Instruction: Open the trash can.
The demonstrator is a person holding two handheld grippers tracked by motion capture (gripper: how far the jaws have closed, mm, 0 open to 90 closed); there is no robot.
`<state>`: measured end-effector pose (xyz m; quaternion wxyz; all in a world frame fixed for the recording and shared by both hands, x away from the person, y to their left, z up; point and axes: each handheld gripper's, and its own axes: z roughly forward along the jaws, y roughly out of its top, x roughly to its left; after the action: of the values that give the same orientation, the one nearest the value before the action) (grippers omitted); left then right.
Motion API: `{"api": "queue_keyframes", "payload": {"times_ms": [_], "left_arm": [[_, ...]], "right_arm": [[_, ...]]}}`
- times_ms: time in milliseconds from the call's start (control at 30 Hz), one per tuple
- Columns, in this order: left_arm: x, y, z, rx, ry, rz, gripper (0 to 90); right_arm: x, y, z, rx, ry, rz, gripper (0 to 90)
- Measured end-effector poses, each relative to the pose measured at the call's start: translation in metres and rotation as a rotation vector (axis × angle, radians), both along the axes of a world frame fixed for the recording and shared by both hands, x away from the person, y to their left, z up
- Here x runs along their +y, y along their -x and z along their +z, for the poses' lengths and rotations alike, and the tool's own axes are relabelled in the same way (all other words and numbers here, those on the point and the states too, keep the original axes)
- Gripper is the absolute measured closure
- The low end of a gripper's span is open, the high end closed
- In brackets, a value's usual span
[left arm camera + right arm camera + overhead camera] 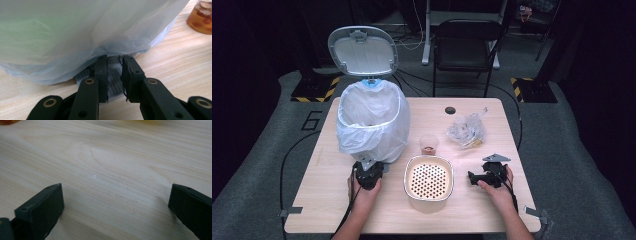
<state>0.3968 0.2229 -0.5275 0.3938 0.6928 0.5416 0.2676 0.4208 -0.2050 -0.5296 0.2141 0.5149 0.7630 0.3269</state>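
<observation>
Jaws first: on our left gripper (115, 75) they stand nearly together, pinched on the ribbed grey foot pedal (113, 79) that juts from under the white bin liner (82, 32) at the base of the pedal bin (371, 125), while on our right gripper (115, 202) they stand wide apart over bare wood with nothing between them. We judge the opening step as done: the bin's grey lid (363, 51) stands upright behind its mouth and the liner gapes open near the far left corner of the light wooden table (337, 200). What we take to be left is the emptying, since the cream round strainer bowl with its perforated insert (428, 178) sits by the middle of the near edge, the small clear plastic cup of brown liquid (428, 144) stands just beyond it, and the crumpled clear plastic wrapper (467, 131) lies toward the far right corner, all outside the bin. The pedal lies right between our left pads, which reach under the liner's hanging hem. Our right gripper rests near the right edge, beside the strainer but apart from it.
</observation>
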Motion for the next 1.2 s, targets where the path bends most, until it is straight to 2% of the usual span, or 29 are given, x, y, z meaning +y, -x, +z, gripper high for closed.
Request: {"api": "queue_keyframes", "payload": {"times_ms": [67,133,167,200,233,300,400,567,700,733,800,867,900,933,1033,1200], "left_arm": [[0.000,0.000,0.000,0.000,-0.001,0.001,75.1],[0.001,-0.001,0.001,-0.009,-0.028,-0.012,75.1],[0.001,-0.001,0.000,-0.009,-0.026,-0.011,75.1],[-0.001,0.000,0.000,0.000,0.003,0.004,75.1],[-0.001,0.000,0.000,-0.002,0.004,0.005,75.1],[0.002,-0.001,0.001,-0.006,-0.025,-0.015,75.1],[0.001,-0.001,0.001,-0.005,-0.023,-0.011,75.1],[0.001,0.000,0.001,-0.002,-0.024,-0.012,75.1],[0.001,0.000,0.001,0.006,-0.022,-0.016,75.0],[0.002,-0.001,0.001,-0.008,-0.029,-0.012,75.0],[0.001,0.000,0.001,-0.004,-0.024,-0.012,75.0],[0.002,0.000,0.001,0.007,-0.017,-0.012,75.0],[0.002,0.000,0.001,0.003,-0.031,-0.017,75.0],[0.001,-0.001,0.000,-0.007,-0.025,-0.011,75.0],[0.002,0.000,0.001,0.002,-0.030,-0.017,75.1],[0.003,-0.001,0.001,0.003,-0.021,-0.023,75.1]], "right_arm": [[0.001,0.000,0.000,-0.004,0.003,-0.007,0.0],[0.001,0.000,0.000,0.001,0.009,0.001,0.0],[0.001,0.000,0.000,0.003,0.010,0.002,0.5],[0.002,0.000,0.001,0.003,0.003,-0.005,1.2],[0.002,0.000,0.001,0.007,0.004,0.000,2.3],[0.003,0.001,0.003,0.009,0.007,-0.001,6.5],[0.003,0.002,0.005,0.010,0.005,-0.015,14.2],[0.003,0.001,0.011,0.032,-0.016,-0.019,13.9],[0.001,-0.001,0.023,0.037,-0.020,-0.017,13.6],[0.001,-0.002,0.025,0.032,-0.022,-0.020,13.5],[0.000,-0.005,0.032,0.024,-0.018,-0.028,13.4],[-0.002,-0.010,0.040,0.011,-0.019,-0.026,13.5],[-0.003,-0.013,0.044,0.005,-0.021,-0.028,13.8],[-0.003,-0.015,0.048,0.005,-0.026,-0.030,13.8],[-0.003,-0.021,0.059,-0.002,-0.038,-0.025,14.1],[0.000,-0.033,0.073,-0.019,-0.025,-0.016,14.1]]}}
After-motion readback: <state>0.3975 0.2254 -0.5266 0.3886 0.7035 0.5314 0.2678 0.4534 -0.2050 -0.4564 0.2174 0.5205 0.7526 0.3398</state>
